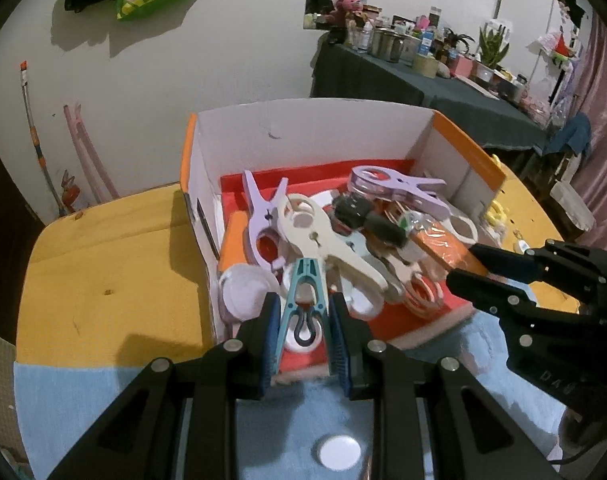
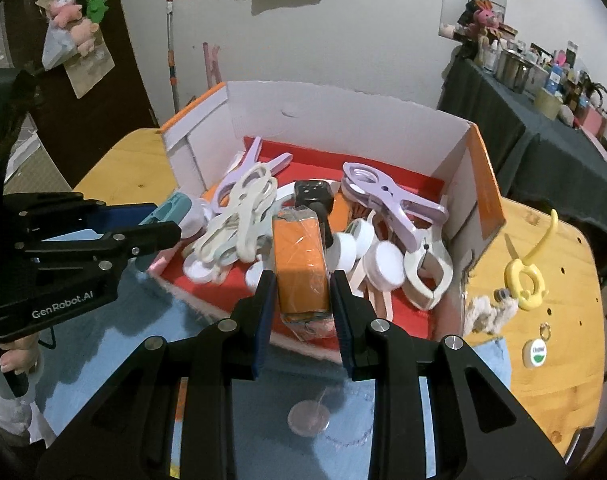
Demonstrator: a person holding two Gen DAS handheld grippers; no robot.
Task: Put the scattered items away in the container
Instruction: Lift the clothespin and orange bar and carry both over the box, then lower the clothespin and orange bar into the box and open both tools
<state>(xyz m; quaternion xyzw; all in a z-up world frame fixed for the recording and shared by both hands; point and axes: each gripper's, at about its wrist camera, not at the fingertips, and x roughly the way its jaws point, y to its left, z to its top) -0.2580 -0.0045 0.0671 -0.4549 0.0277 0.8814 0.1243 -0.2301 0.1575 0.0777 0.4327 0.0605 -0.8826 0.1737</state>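
A white cardboard box (image 1: 311,132) with orange sides and a red floor holds several large clothes pegs, white caps and a black item. My left gripper (image 1: 305,312) is shut on a teal clothes peg (image 1: 303,300) at the box's open near edge. My right gripper (image 2: 301,292) is shut on an orange plastic-wrapped block (image 2: 301,268), held over the near part of the box (image 2: 343,116). The right gripper also shows in the left wrist view (image 1: 463,268), and the left gripper in the right wrist view (image 2: 159,228).
The box stands on a yellow wooden table (image 1: 103,280) partly covered by a blue cloth (image 1: 83,400). A white cap (image 1: 338,451) lies on the cloth. A yellow hook clip (image 2: 525,276), a small round tag (image 2: 537,354) and a cloth scrap (image 2: 487,312) lie right of the box.
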